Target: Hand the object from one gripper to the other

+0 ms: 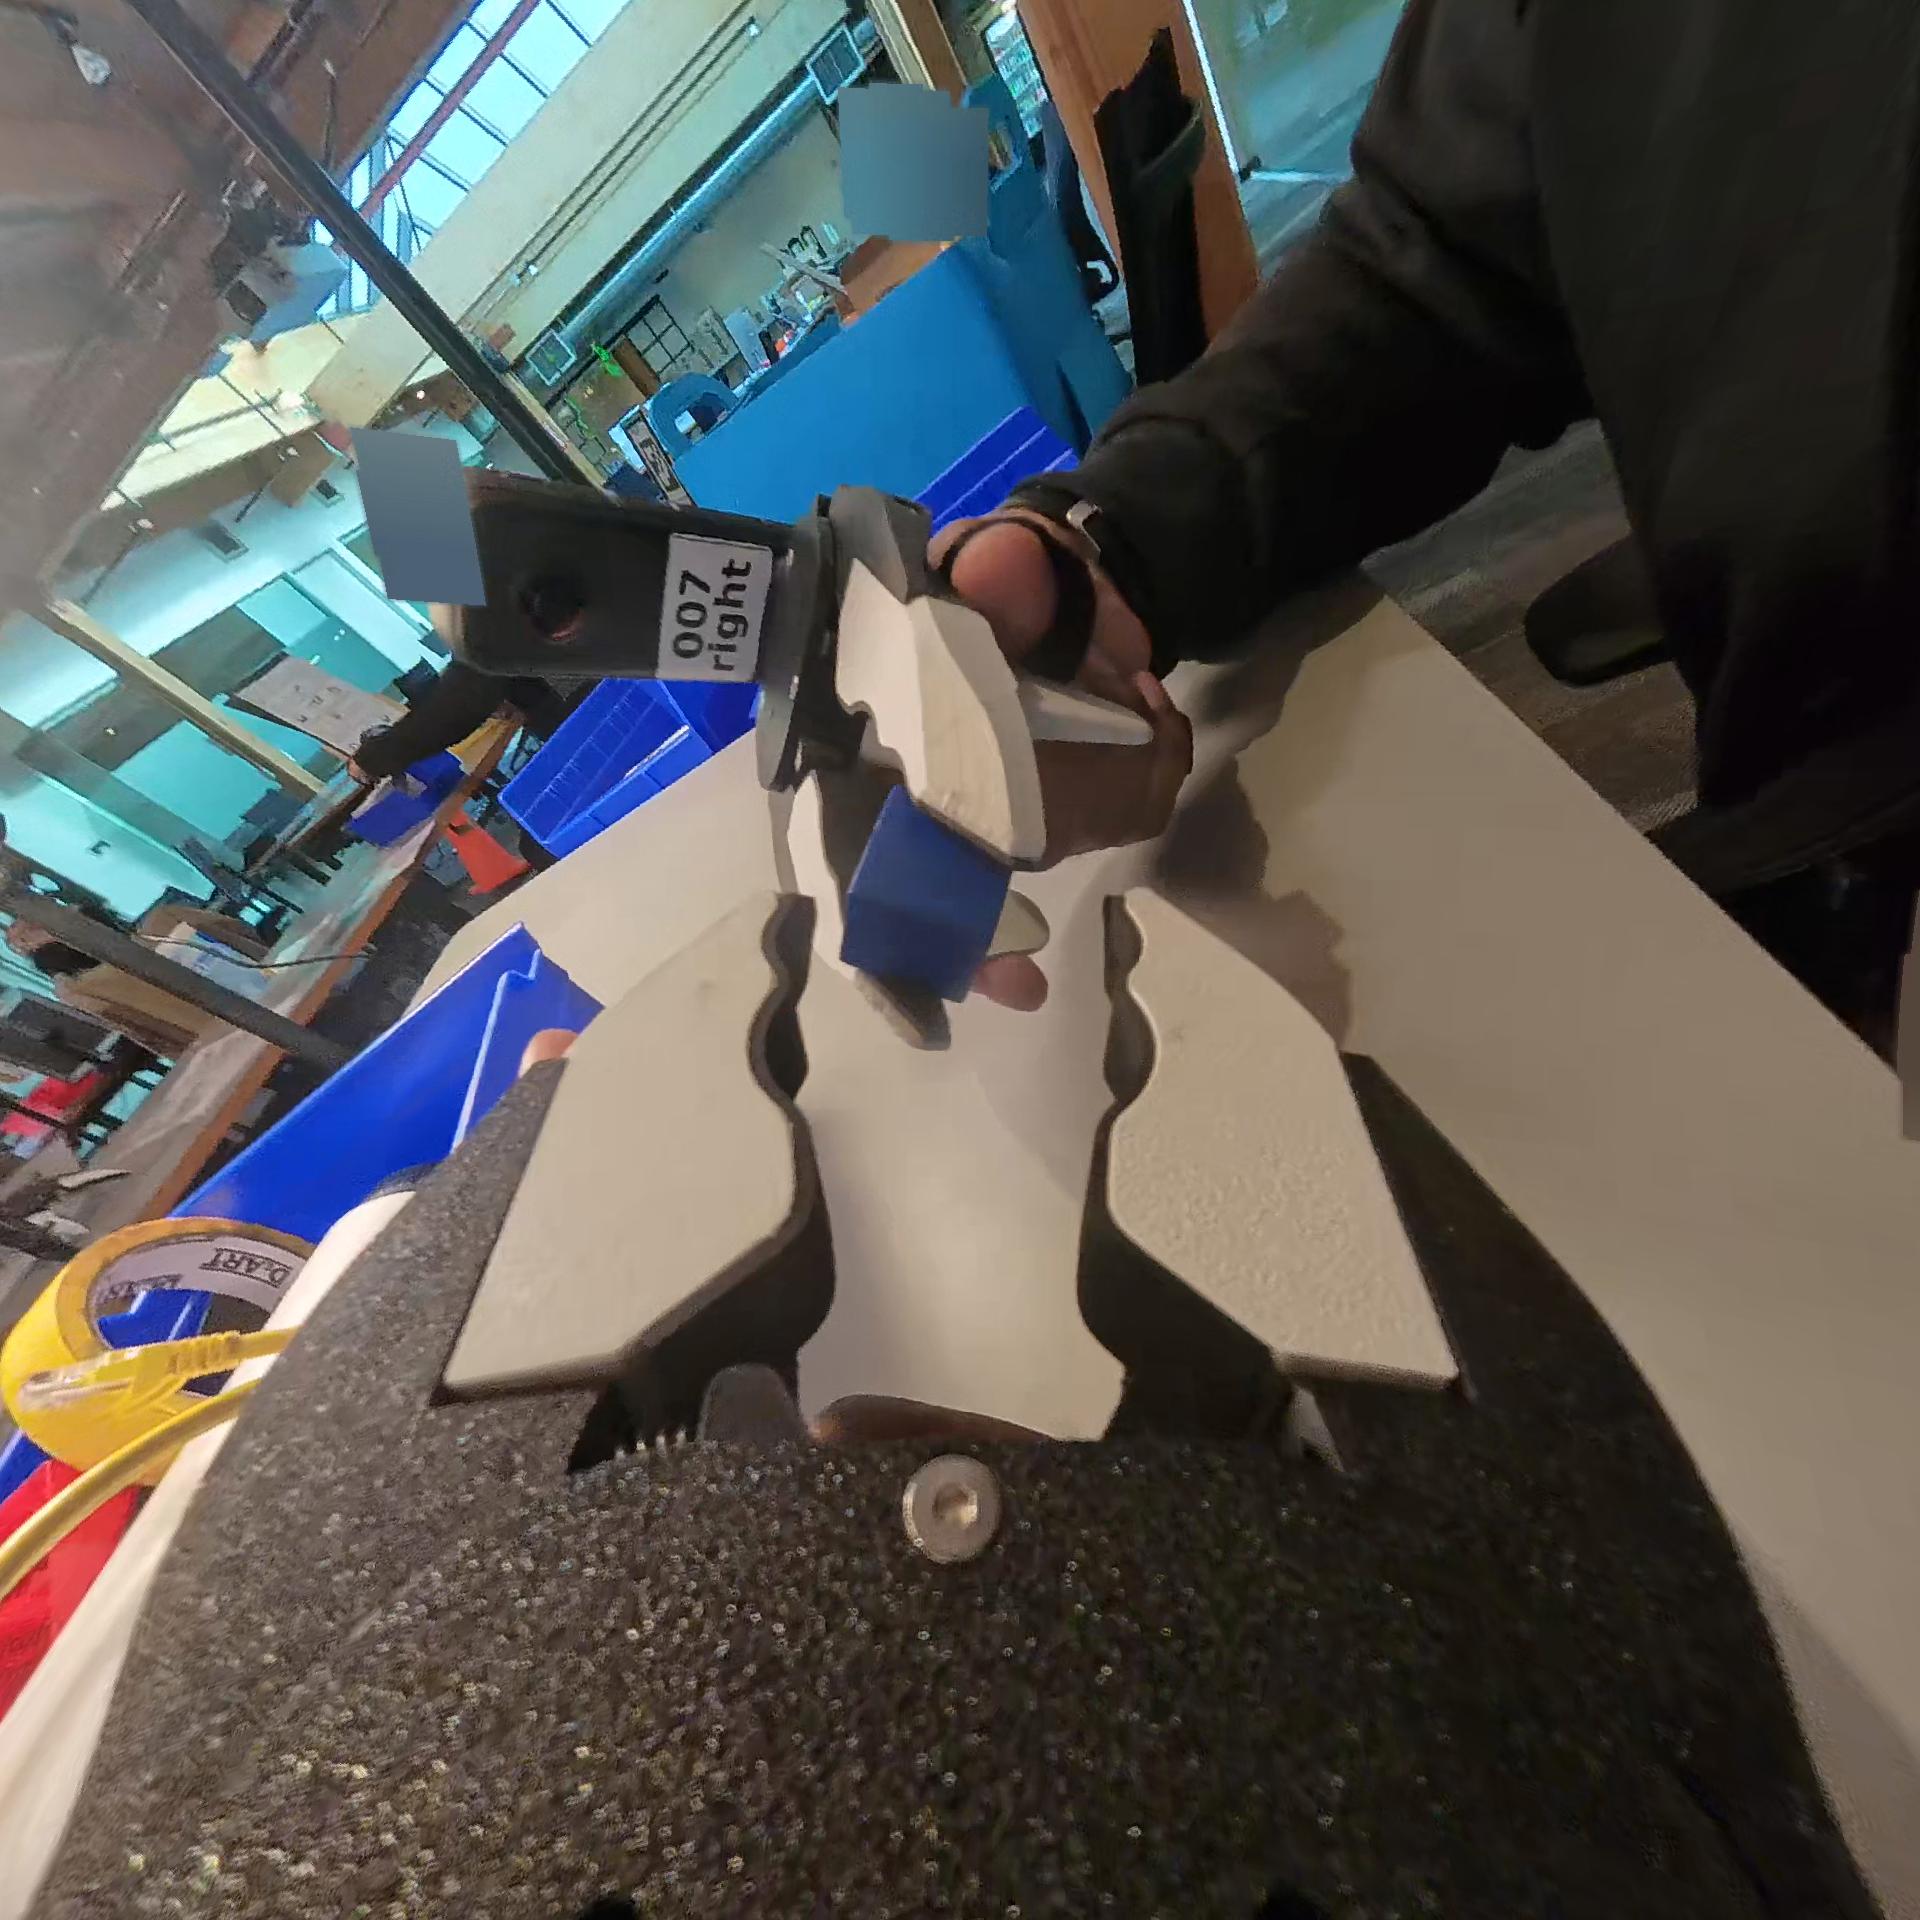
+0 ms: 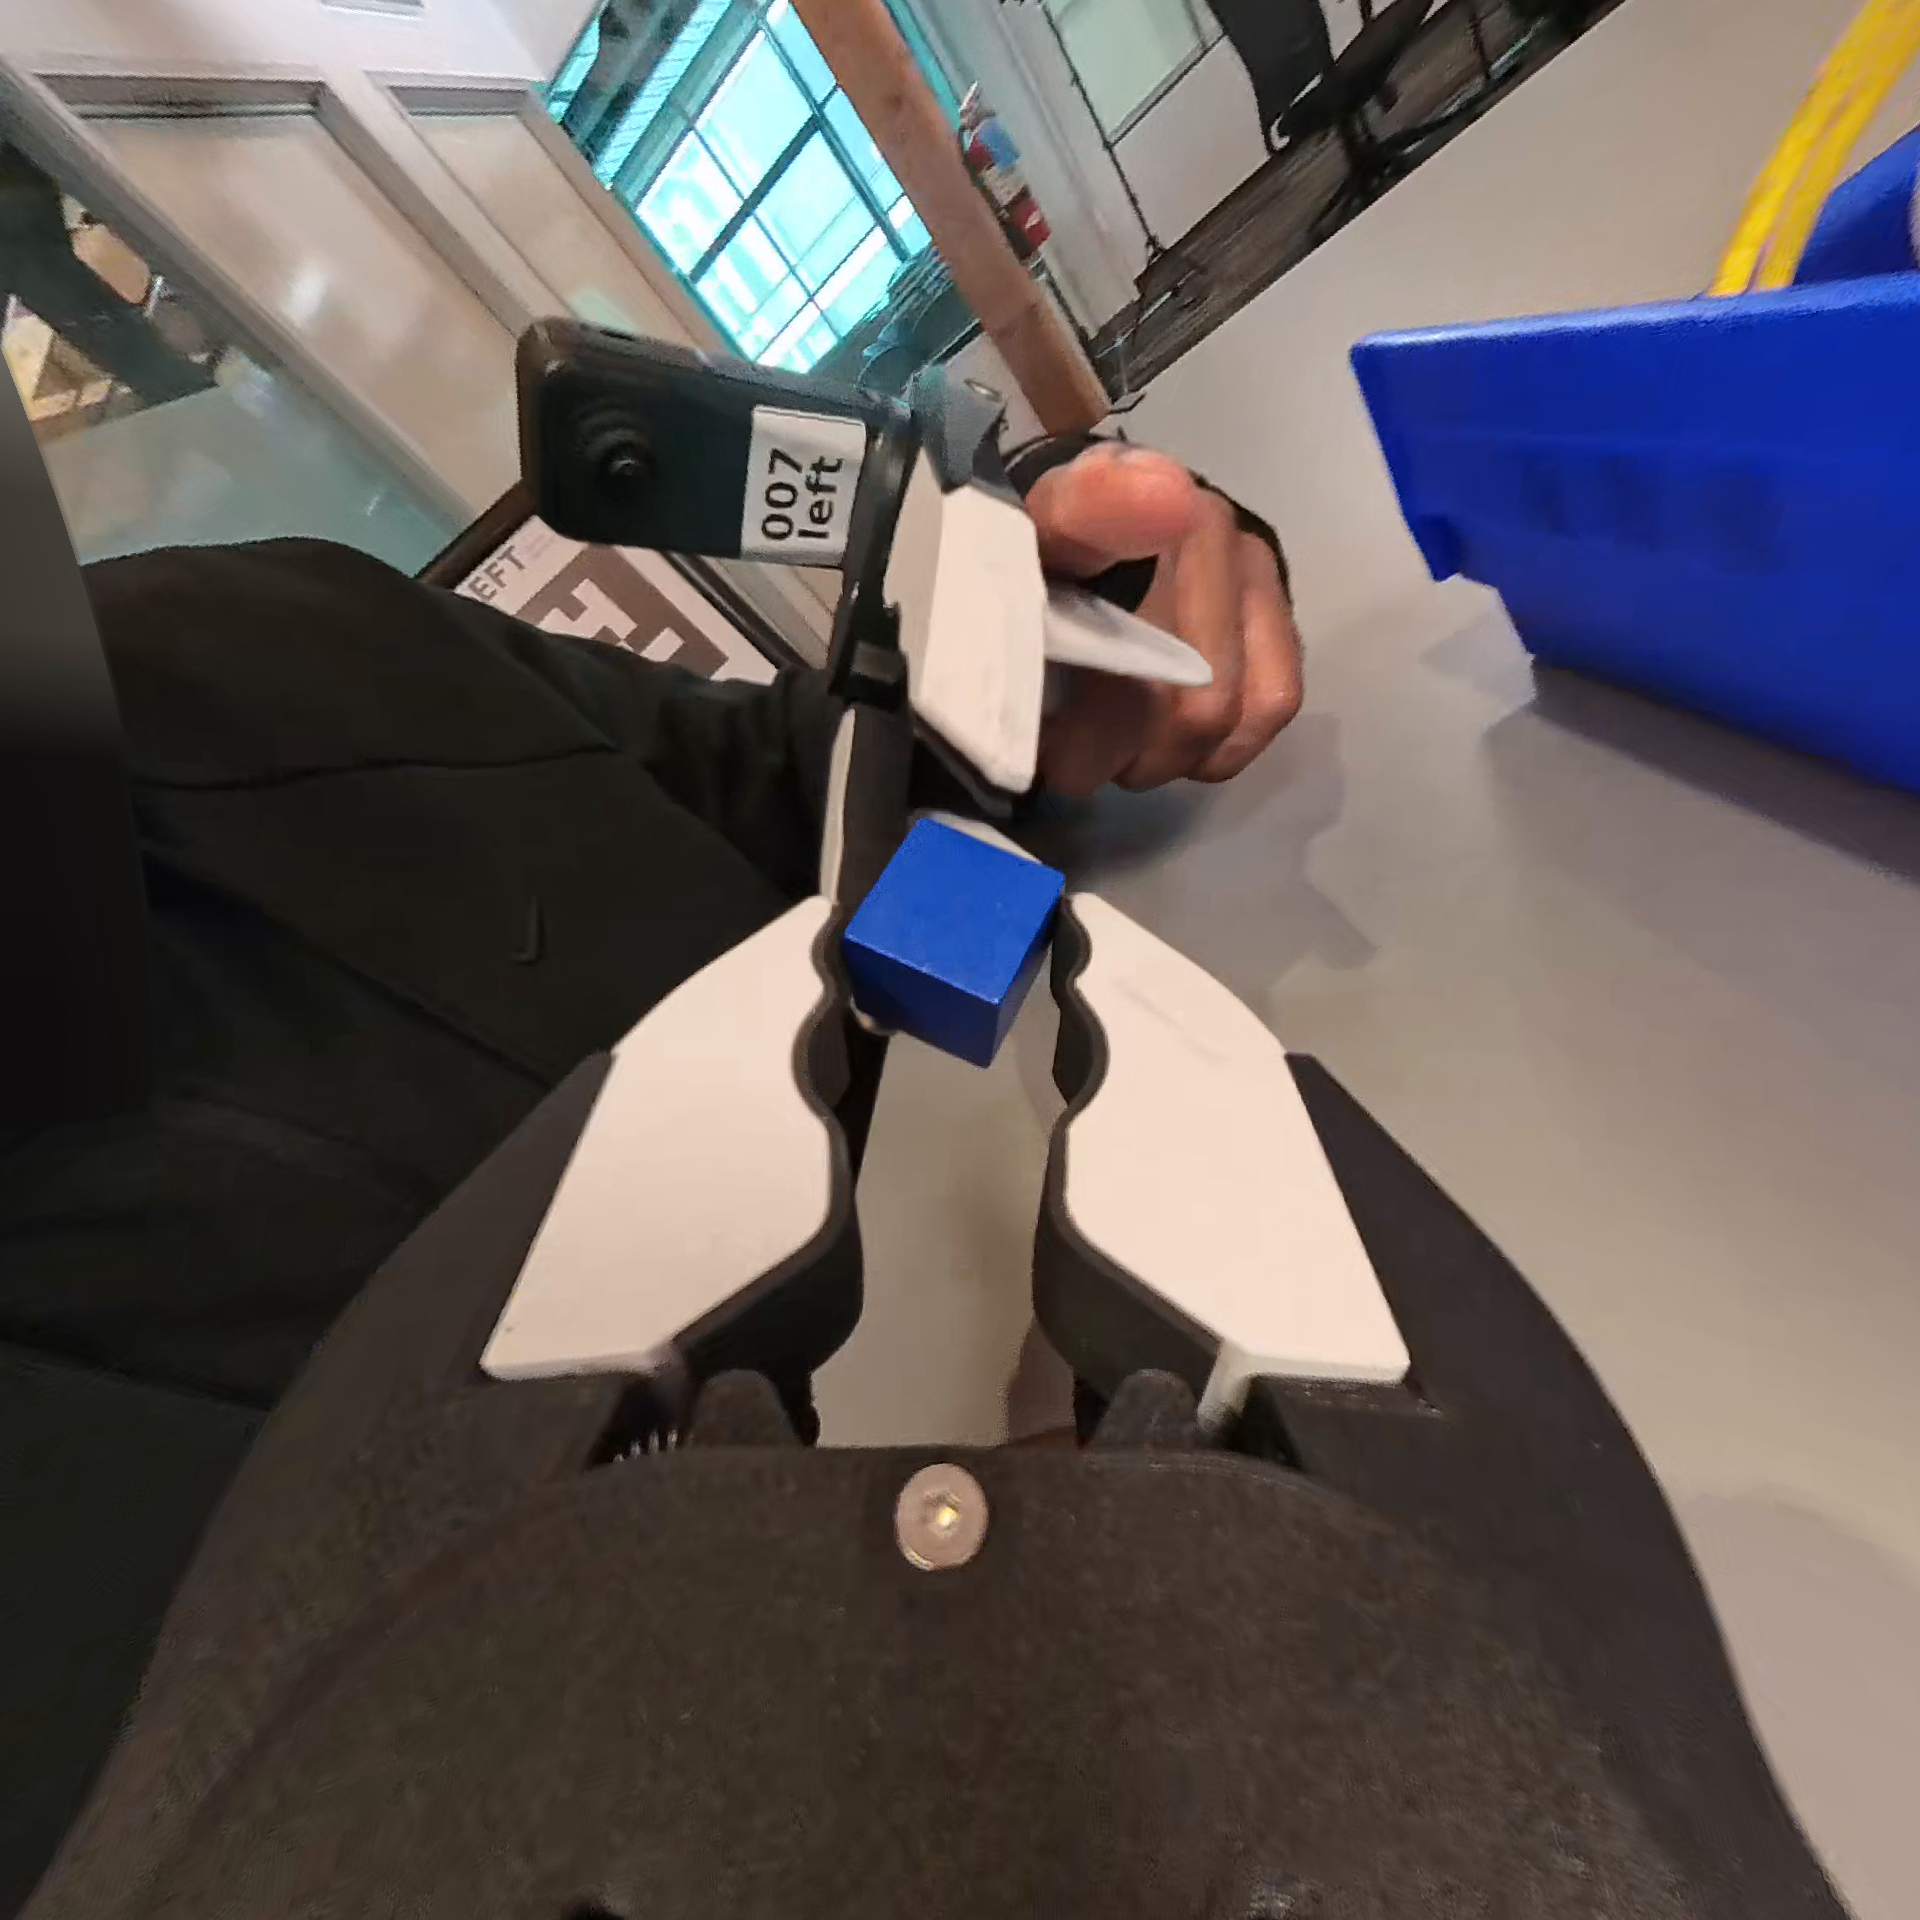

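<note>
A small blue cube (image 2: 948,948) is pinched between the fingertips of my right gripper (image 2: 948,912), which is shut on it above the white table (image 2: 1558,1039). In the left wrist view the same cube (image 1: 914,920) hangs just beyond the tips of my left gripper (image 1: 951,914). The left gripper is open wide, with its two fingers either side of the cube's line and not touching it. The right gripper's upper finger (image 1: 935,717) comes in from above. In the right wrist view a finger (image 2: 977,644) of the left gripper shows just behind the cube, with a hand holding that gripper.
A blue plastic bin (image 2: 1662,520) stands on the table to the right; it also shows at the left of the left wrist view (image 1: 343,1122). A yellow tape roll (image 1: 94,1340) and yellow cable lie by it. A person's dark sleeve (image 1: 1403,364) reaches over the table (image 1: 1507,987). Both grippers' tips are close together, under 4 cm apart.
</note>
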`<state>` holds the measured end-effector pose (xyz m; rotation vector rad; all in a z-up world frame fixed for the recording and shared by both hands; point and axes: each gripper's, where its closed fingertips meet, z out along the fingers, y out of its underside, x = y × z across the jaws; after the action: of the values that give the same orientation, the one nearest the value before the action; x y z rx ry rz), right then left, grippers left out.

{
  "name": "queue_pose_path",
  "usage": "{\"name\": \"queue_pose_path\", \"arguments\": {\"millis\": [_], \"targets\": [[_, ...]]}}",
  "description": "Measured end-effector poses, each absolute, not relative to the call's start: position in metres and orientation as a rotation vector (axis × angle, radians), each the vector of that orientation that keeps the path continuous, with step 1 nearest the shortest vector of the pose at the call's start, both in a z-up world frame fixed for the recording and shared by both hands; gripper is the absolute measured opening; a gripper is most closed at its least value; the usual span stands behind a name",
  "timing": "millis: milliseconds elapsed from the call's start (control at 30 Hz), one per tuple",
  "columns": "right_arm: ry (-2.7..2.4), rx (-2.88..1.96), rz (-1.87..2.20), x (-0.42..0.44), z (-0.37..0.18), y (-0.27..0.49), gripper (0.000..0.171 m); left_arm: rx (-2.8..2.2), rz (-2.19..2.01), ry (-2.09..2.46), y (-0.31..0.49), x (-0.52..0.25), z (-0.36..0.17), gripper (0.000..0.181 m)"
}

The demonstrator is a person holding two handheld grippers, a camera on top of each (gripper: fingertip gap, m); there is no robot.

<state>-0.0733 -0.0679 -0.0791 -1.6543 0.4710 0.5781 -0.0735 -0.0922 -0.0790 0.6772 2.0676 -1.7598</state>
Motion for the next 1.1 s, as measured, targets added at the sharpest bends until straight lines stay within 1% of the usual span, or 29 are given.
{"name": "queue_pose_path", "arguments": {"millis": [67, 100, 133, 200, 333, 433, 567, 700, 733, 800, 833, 900, 933, 1000, 1100], "targets": [[0.466, -1.667, 0.578, -0.076, -0.081, -0.065, 0.036, 0.692, -1.712, 2.047, -0.097, -0.074, -0.086, 0.048], [0.464, -1.685, 0.571, -0.076, -0.084, -0.065, 0.036, 0.666, -1.698, 2.032, -0.099, -0.071, -0.086, 0.04], [0.464, -1.702, 0.553, -0.076, -0.087, -0.064, 0.036, 0.642, -1.688, 2.051, -0.1, -0.068, -0.087, 0.036], [0.47, -1.726, 0.461, -0.068, -0.091, -0.065, 0.038, 0.571, -1.685, 2.163, -0.1, -0.063, -0.092, 0.035], [0.399, -1.747, 0.07, -0.047, -0.081, -0.074, 0.047, 0.311, -1.799, 2.337, -0.1, -0.05, -0.091, 0.035], [0.255, -1.755, -0.292, -0.037, -0.069, -0.084, 0.046, 0.077, -1.937, 2.484, -0.099, -0.043, -0.089, 0.035], [-0.032, -1.79, -0.735, -0.036, -0.066, -0.093, 0.041, -0.197, -2.091, 2.639, -0.097, -0.039, -0.088, 0.035], [-0.248, -1.824, -0.987, -0.038, -0.079, -0.092, 0.05, -0.345, -2.221, 2.748, -0.097, -0.045, -0.086, 0.035], [-0.283, -1.821, -1.027, -0.039, -0.081, -0.09, 0.05, -0.354, -2.234, 2.784, -0.098, -0.049, -0.086, 0.035], [-0.336, -1.816, -1.08, -0.041, -0.084, -0.086, 0.048, -0.382, -2.249, 2.832, -0.101, -0.055, -0.088, 0.035], [-0.346, -1.811, -1.092, -0.042, -0.085, -0.084, 0.037, -0.384, -2.245, 2.849, -0.102, -0.057, -0.09, 0.035], [-0.326, -1.825, -1.061, -0.042, -0.086, -0.085, 0.034, -0.37, -2.229, 2.826, -0.104, -0.056, -0.091, 0.035], [-0.283, -1.838, -1.016, -0.039, -0.086, -0.086, 0.033, -0.357, -2.216, 2.797, -0.104, -0.054, -0.091, 0.038], [-0.156, -1.855, -0.893, -0.034, -0.085, -0.089, 0.033, -0.291, -2.169, 2.717, -0.103, -0.048, -0.088, 0.053], [0.034, -1.845, -0.663, -0.028, -0.081, -0.095, 0.032, -0.084, -2.038, 2.537, -0.098, -0.041, -0.083, 0.058]]}}
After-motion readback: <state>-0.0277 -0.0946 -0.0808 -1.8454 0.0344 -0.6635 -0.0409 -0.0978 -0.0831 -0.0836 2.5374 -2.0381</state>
